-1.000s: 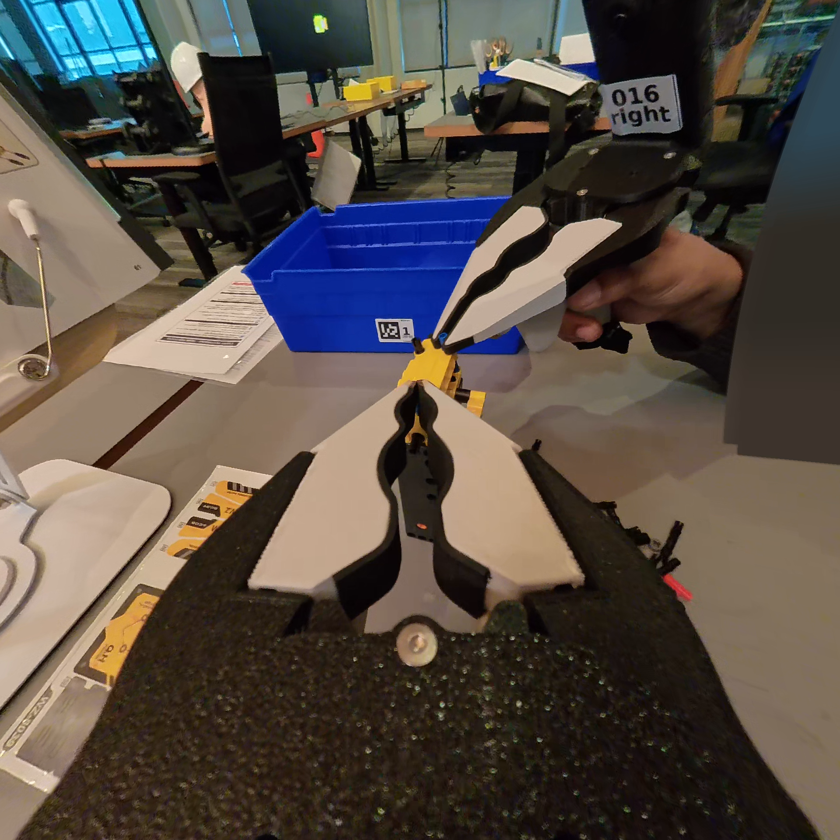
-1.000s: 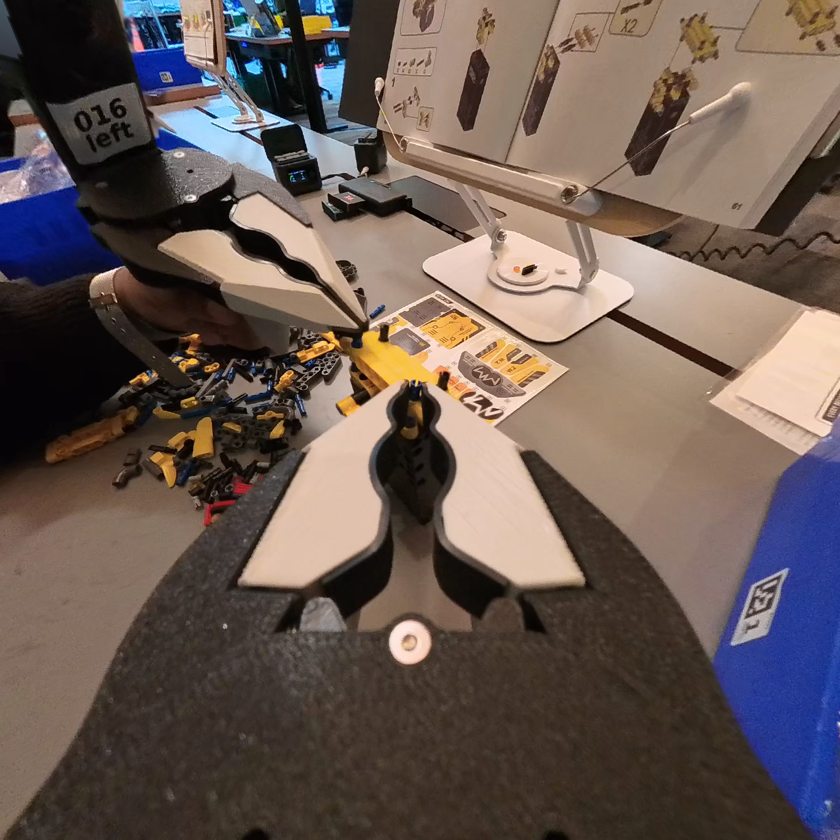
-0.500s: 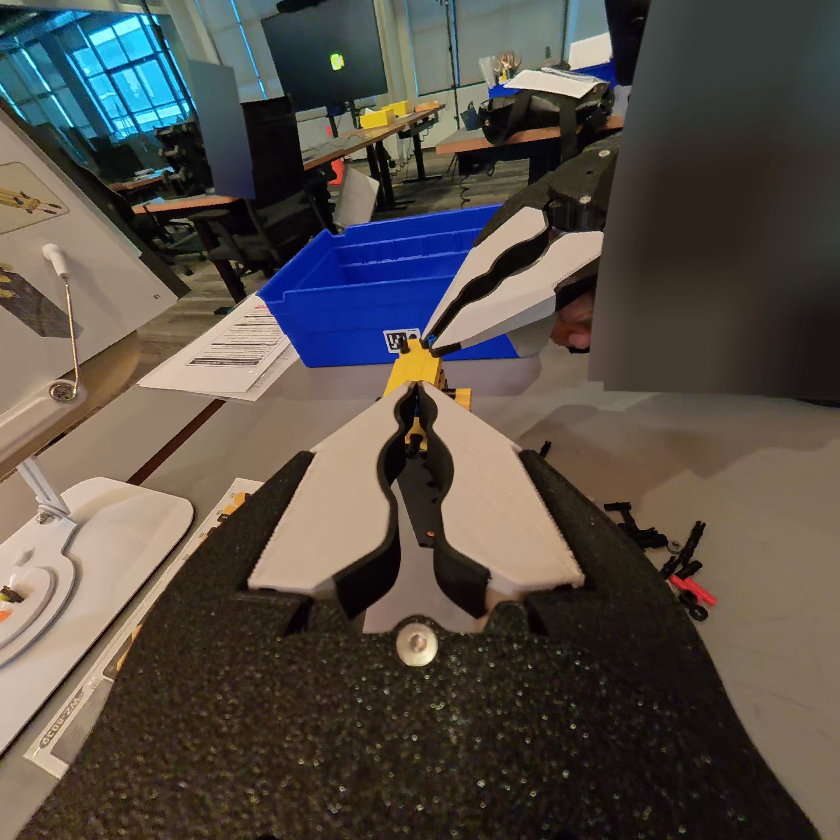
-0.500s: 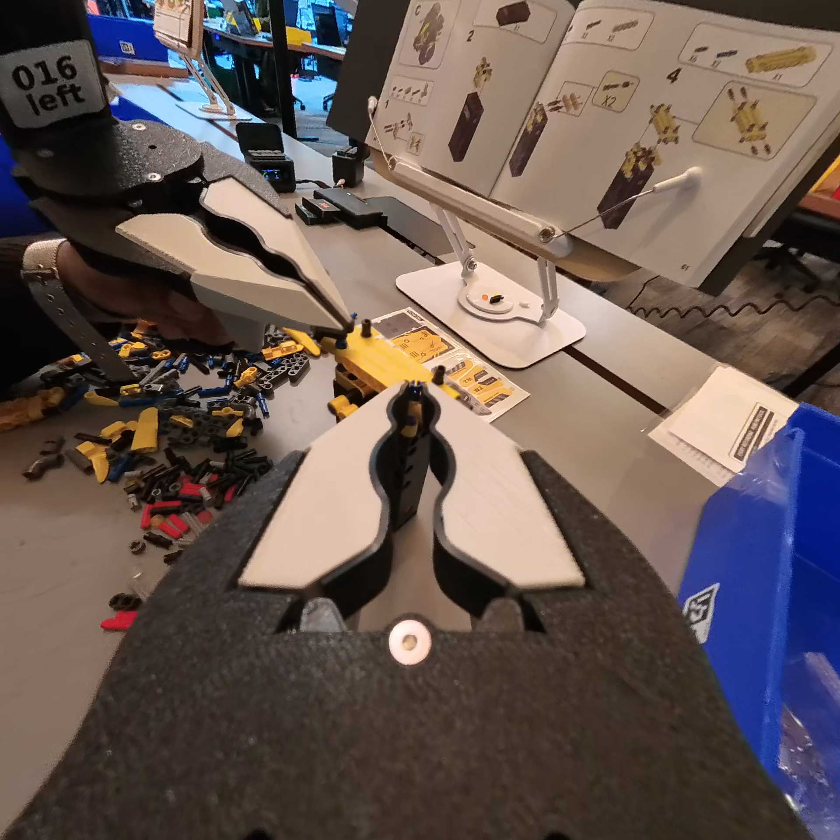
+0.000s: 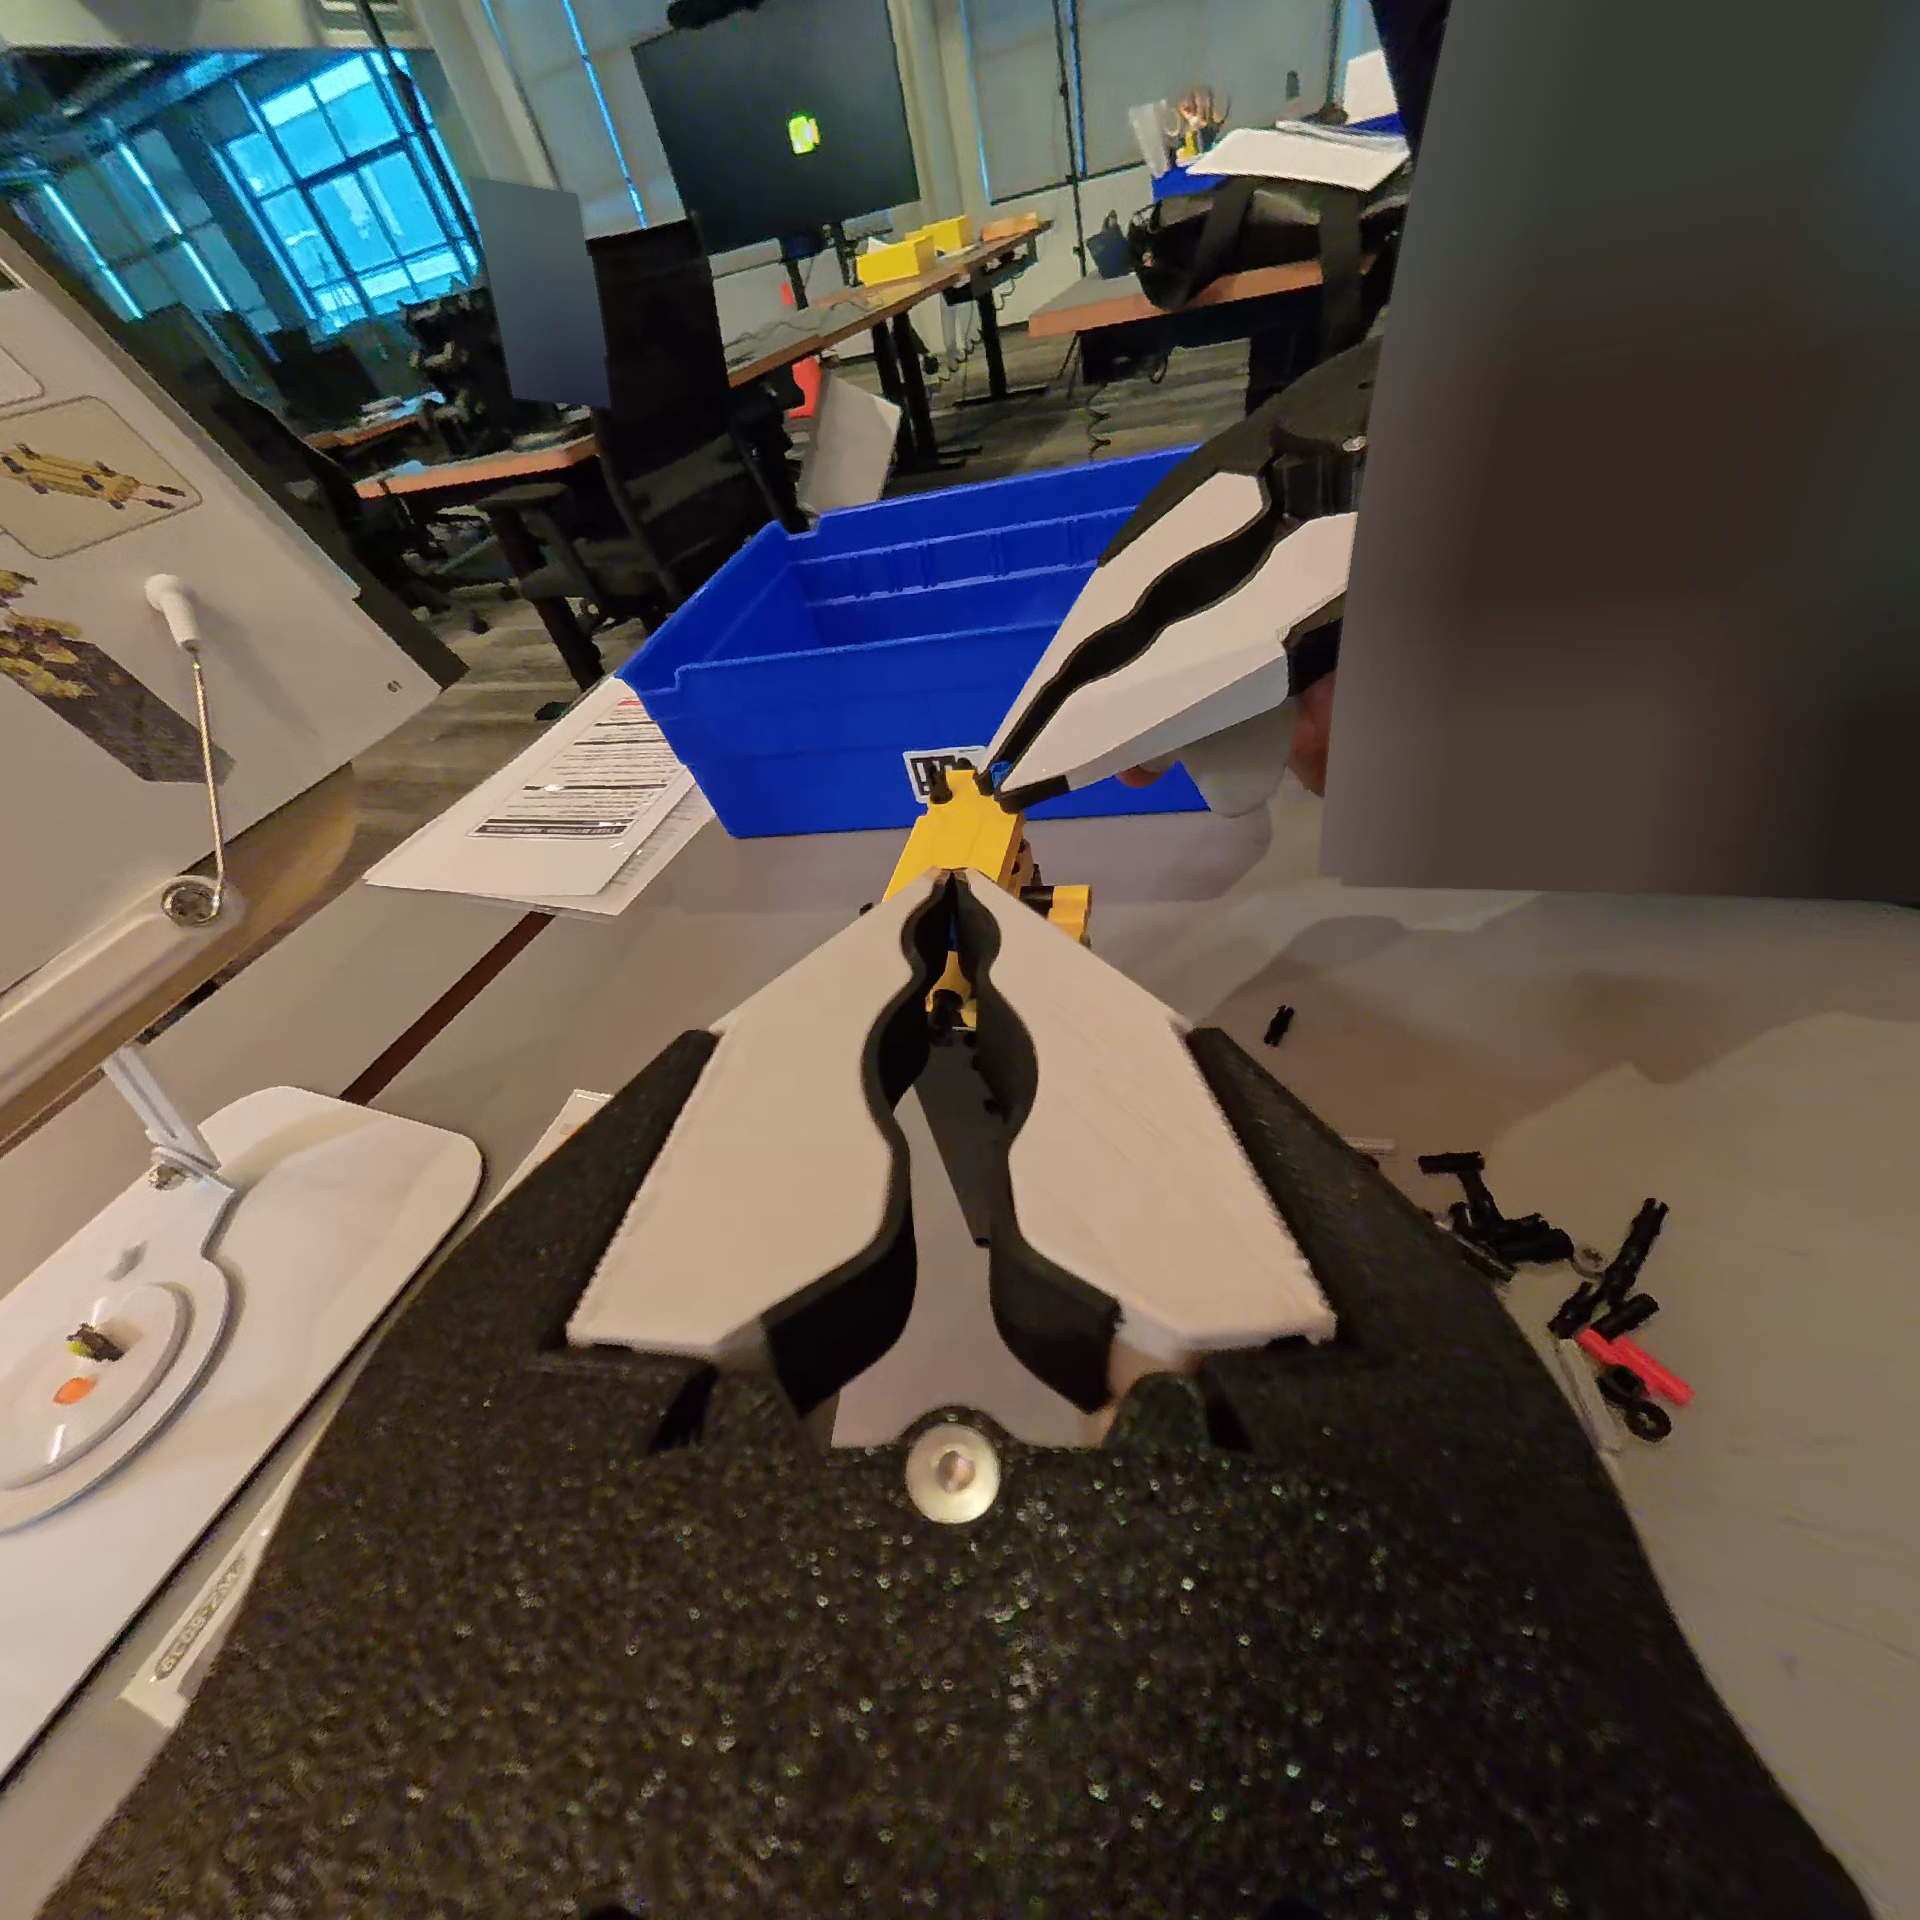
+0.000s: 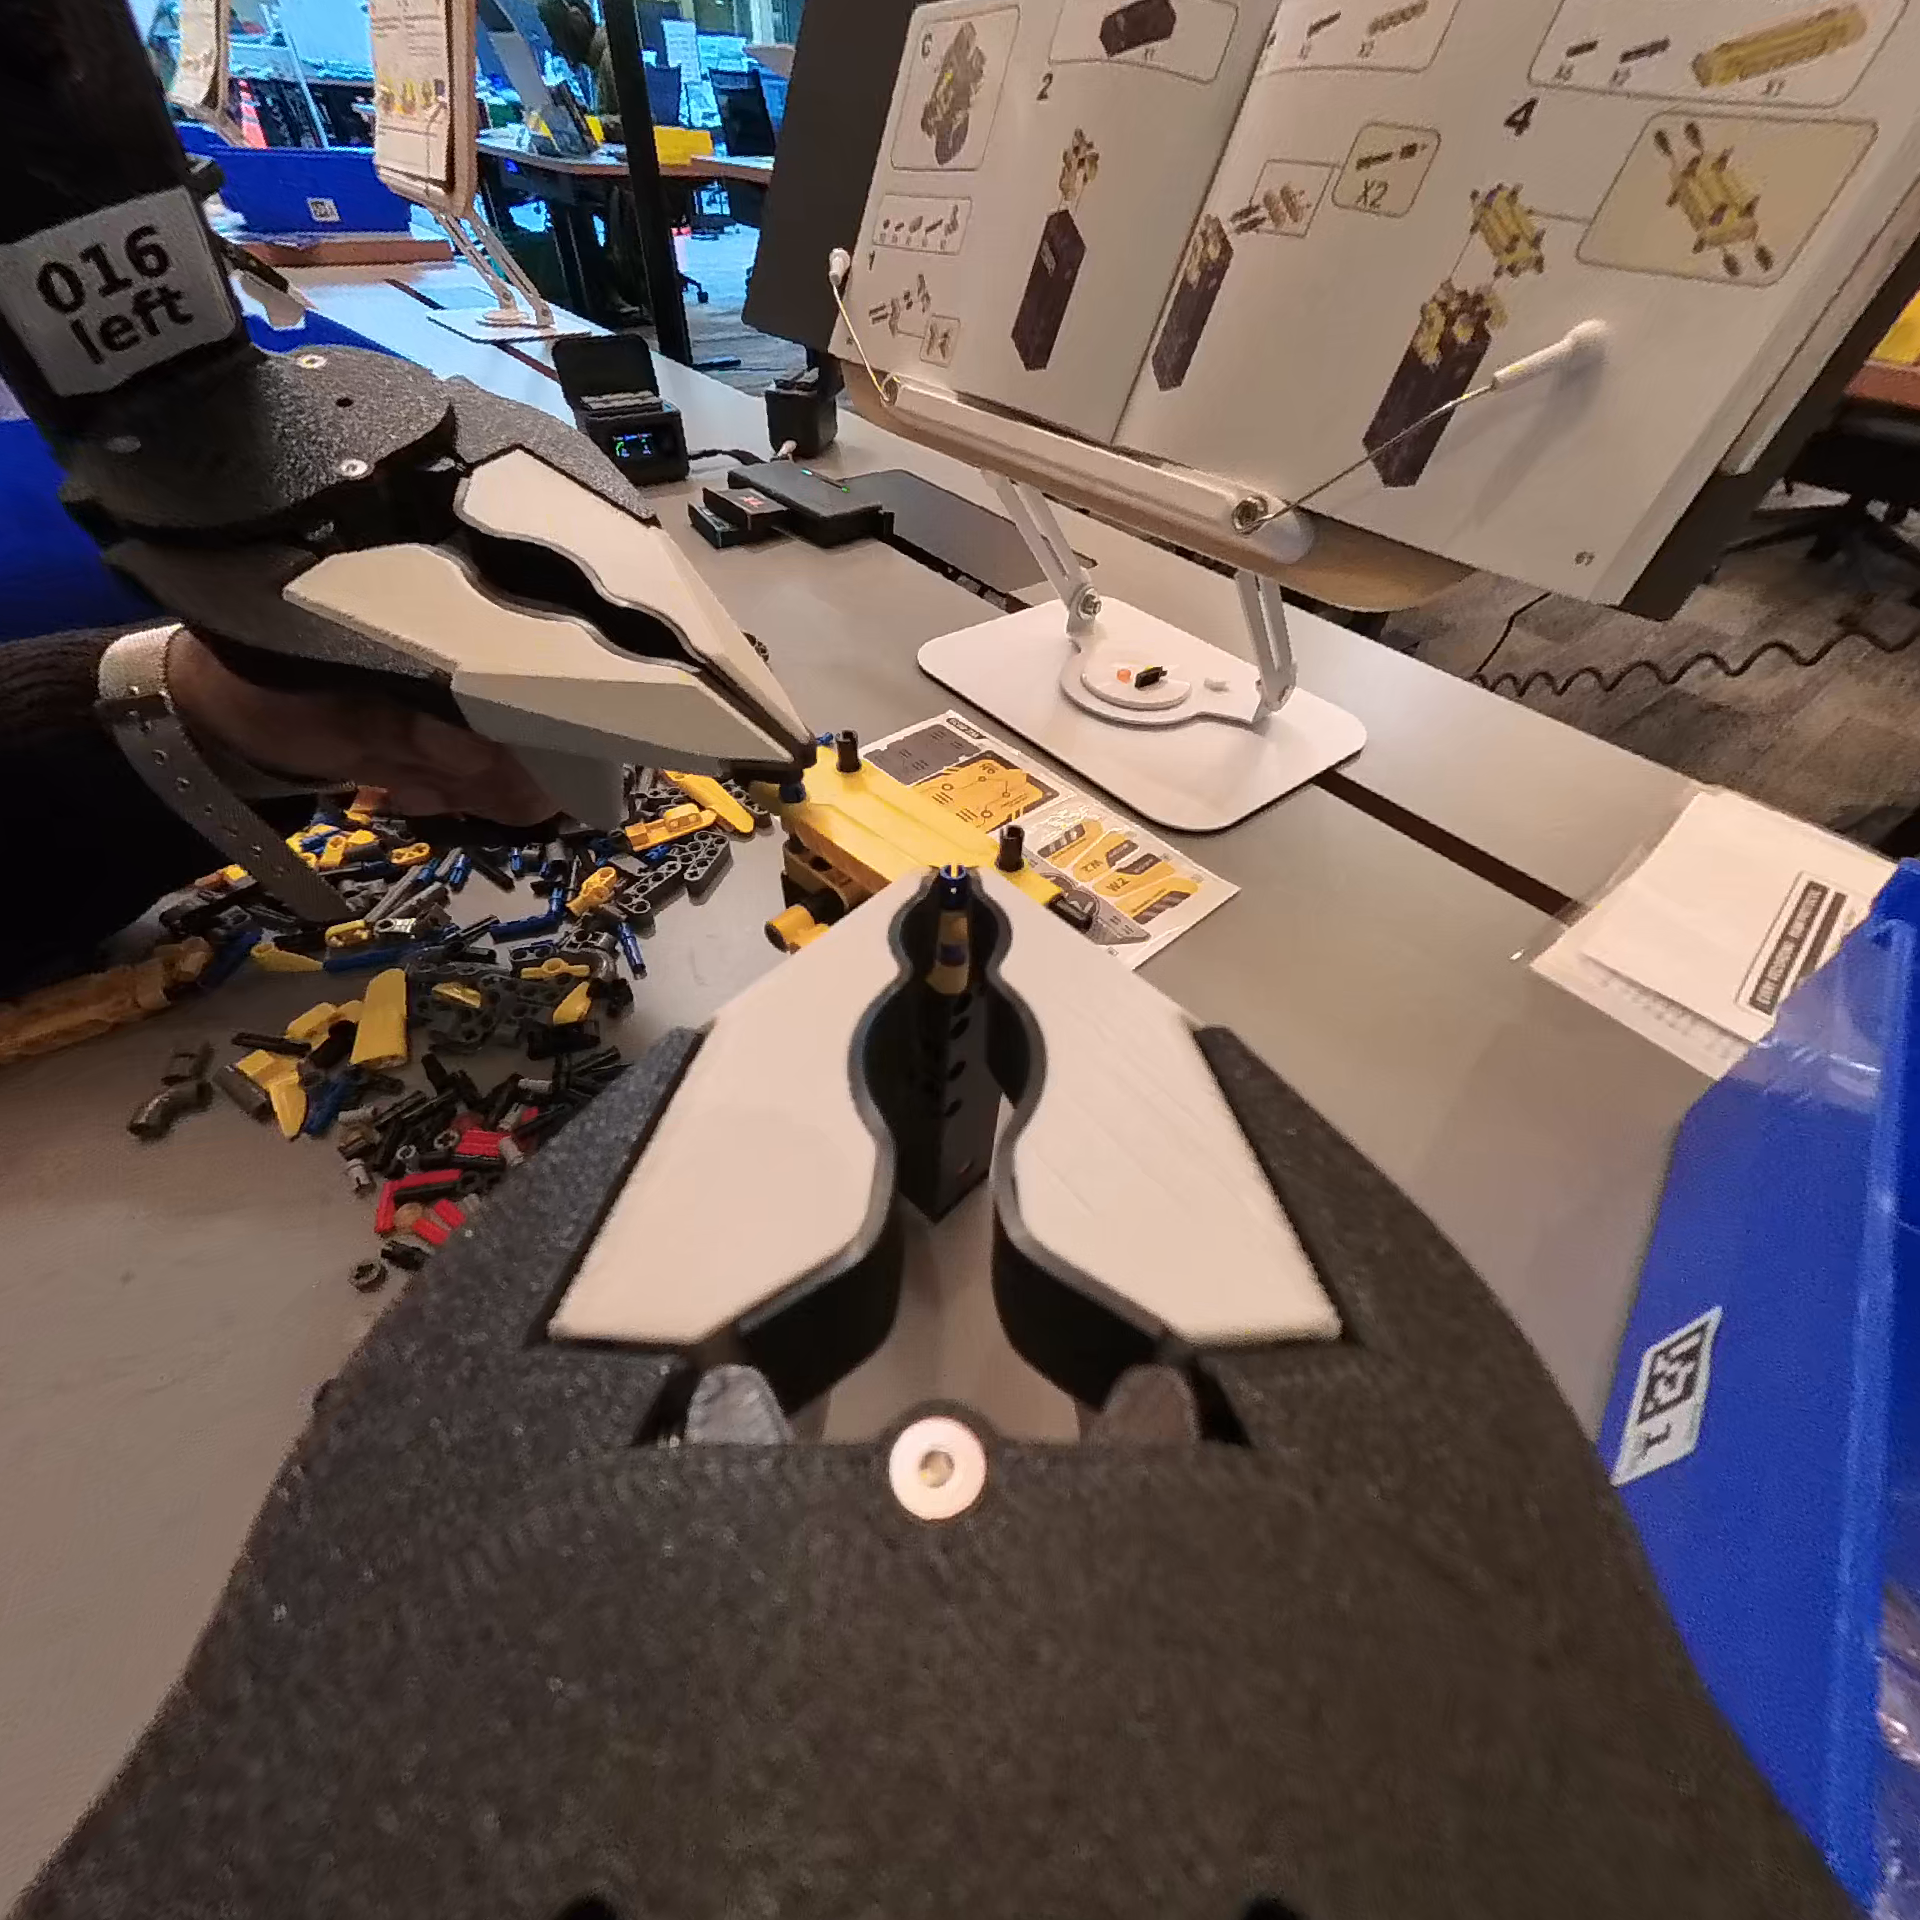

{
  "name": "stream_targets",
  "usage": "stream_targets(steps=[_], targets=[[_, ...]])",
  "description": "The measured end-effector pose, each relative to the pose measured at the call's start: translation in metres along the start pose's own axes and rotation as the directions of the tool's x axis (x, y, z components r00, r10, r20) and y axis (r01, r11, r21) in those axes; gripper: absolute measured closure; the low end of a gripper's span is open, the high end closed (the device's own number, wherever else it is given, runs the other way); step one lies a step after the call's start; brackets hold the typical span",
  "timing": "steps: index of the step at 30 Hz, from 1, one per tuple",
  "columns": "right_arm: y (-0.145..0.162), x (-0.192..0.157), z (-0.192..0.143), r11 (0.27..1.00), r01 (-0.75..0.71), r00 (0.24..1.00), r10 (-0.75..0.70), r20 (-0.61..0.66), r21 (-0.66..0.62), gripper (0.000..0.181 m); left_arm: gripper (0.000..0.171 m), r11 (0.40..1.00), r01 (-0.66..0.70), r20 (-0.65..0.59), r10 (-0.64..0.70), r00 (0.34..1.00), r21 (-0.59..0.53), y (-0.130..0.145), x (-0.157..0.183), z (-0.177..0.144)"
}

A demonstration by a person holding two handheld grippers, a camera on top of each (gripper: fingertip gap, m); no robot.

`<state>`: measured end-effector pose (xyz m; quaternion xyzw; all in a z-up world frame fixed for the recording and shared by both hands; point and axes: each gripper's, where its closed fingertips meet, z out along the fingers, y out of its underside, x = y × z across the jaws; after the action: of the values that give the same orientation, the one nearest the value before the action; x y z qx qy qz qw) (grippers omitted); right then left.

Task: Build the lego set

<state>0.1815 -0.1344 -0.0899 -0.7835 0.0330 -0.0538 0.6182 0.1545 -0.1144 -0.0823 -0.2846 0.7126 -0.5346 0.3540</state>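
A yellow and black brick assembly [image 5: 961,842] hangs above the grey table [image 5: 1662,1039] between my two grippers. My left gripper [image 5: 951,878] is shut on one end of it. In the right wrist view the left gripper [image 6: 800,764] pinches a small pin on the yellow top [image 6: 883,821]. My right gripper [image 6: 951,878] is shut on a blue-tipped pin at the other end, with the black block [image 6: 945,1101] below its fingers. In the left wrist view the right gripper [image 5: 997,795] comes in from the upper right.
A blue bin [image 5: 831,707] stands behind; it also shows in the right wrist view [image 6: 1818,1247]. An open instruction book [image 6: 1351,208] rests on a white stand [image 6: 1247,727]. A sticker sheet [image 6: 1091,842], a pile of loose pieces [image 6: 436,987], black pins [image 5: 1538,1247] and a paper sheet [image 5: 582,810] lie on the table. Tip to tip, the grippers are about 4 centimetres apart.
Both grippers stay shut on the assembly. They have risen and drawn back a little with it, so more of the book, stand base and blue bin shows.
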Motion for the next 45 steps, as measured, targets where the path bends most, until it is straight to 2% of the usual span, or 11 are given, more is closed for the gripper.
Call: stream_targets(steps=[18,22,27,29,33,36,39,42,45], targets=[[0.002,0.001,0.002,1.000,-0.013,1.000,0.013,-0.014,0.026,0.175,0.171,0.994,-0.113,0.098,0.114,0.989,-0.008,0.002,-0.004,0.001],[0.000,0.001,0.002,0.998,0.064,0.996,-0.063,-0.061,0.027,0.176,0.171,0.986,-0.165,0.137,0.166,0.977,-0.013,0.001,-0.005,0.001],[-0.001,0.001,0.002,0.997,0.055,0.998,-0.052,-0.044,0.060,0.176,0.167,0.996,-0.067,0.126,0.060,0.990,0.052,-0.005,-0.008,-0.002],[-0.002,0.001,0.002,0.995,0.070,0.997,-0.067,-0.049,0.069,0.176,0.141,0.995,0.029,0.081,-0.037,0.996,0.095,-0.009,-0.009,-0.004],[-0.002,0.000,0.003,0.993,0.079,0.996,-0.076,-0.047,0.085,0.176,0.121,0.973,0.215,-0.003,-0.215,0.977,0.087,-0.002,-0.014,-0.003],[-0.002,-0.001,0.003,0.992,0.084,0.996,-0.080,-0.045,0.091,0.176,0.121,0.973,0.227,0.015,-0.228,0.974,0.036,0.012,-0.017,0.004],[-0.002,-0.001,0.003,0.992,0.078,0.996,-0.074,-0.042,0.095,0.176,0.121,0.971,0.235,0.037,-0.237,0.971,0.036,0.014,-0.018,0.009],[-0.002,-0.001,0.003,0.994,0.048,0.999,-0.046,-0.029,0.093,0.176,0.136,0.973,0.227,-0.004,-0.227,0.974,0.037,0.013,-0.011,0.012],[-0.001,0.000,0.003,0.996,0.014,1.000,-0.013,-0.015,0.093,0.176,0.142,0.980,0.193,-0.003,-0.193,0.981,0.051,0.011,-0.008,0.012]])
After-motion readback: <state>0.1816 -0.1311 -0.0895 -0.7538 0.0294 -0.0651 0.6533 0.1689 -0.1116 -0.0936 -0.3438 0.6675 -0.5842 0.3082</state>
